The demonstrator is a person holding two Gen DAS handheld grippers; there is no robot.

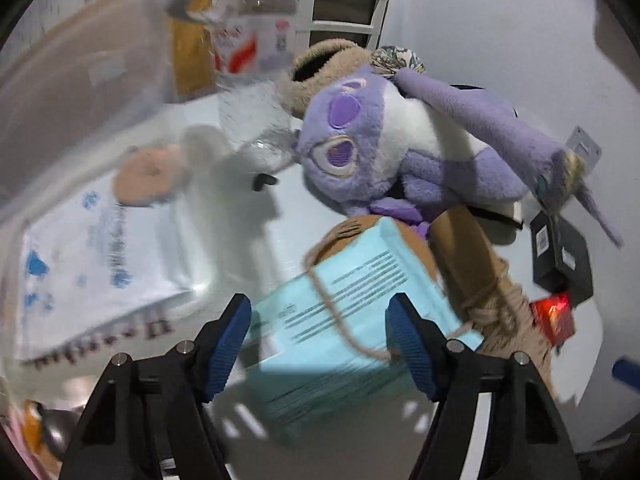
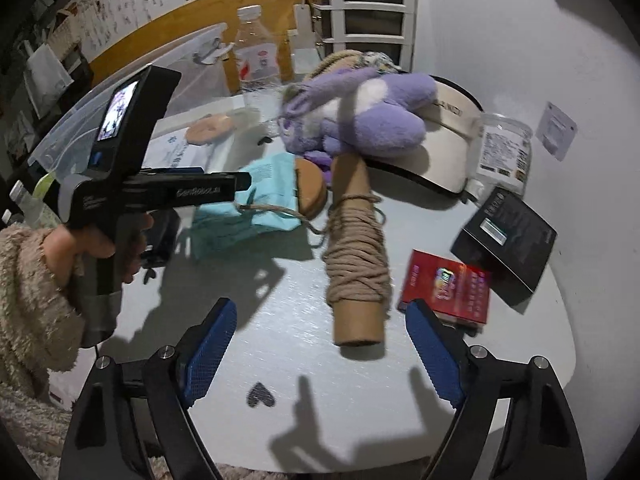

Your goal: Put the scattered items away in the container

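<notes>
A light blue pack (image 1: pixel 344 300) lies on the white table (image 2: pixel 280 340), with a strand of twine across it. My left gripper (image 1: pixel 320 320) hovers right over it, pads on either side and not pressing; in the right wrist view the left gripper (image 2: pixel 242 184) reaches over the light blue pack (image 2: pixel 264 184). My right gripper (image 2: pixel 320 306) is open above the table, empty, just in front of a twine spool (image 2: pixel 356 264) on a cardboard tube. A purple plush toy (image 2: pixel 360 120) lies behind. The clear plastic container (image 1: pixel 80 80) stands at the far left.
A red box (image 2: pixel 448 292) and a black box (image 2: pixel 504 236) lie right of the spool. A white visor (image 2: pixel 444 152), a clear jar (image 2: pixel 506 152), a plastic bottle (image 2: pixel 256 60), a tan puff (image 2: pixel 208 128) and a white pouch (image 1: pixel 100 260) crowd the table. A fuzzy sleeve (image 2: pixel 28 300) is at left.
</notes>
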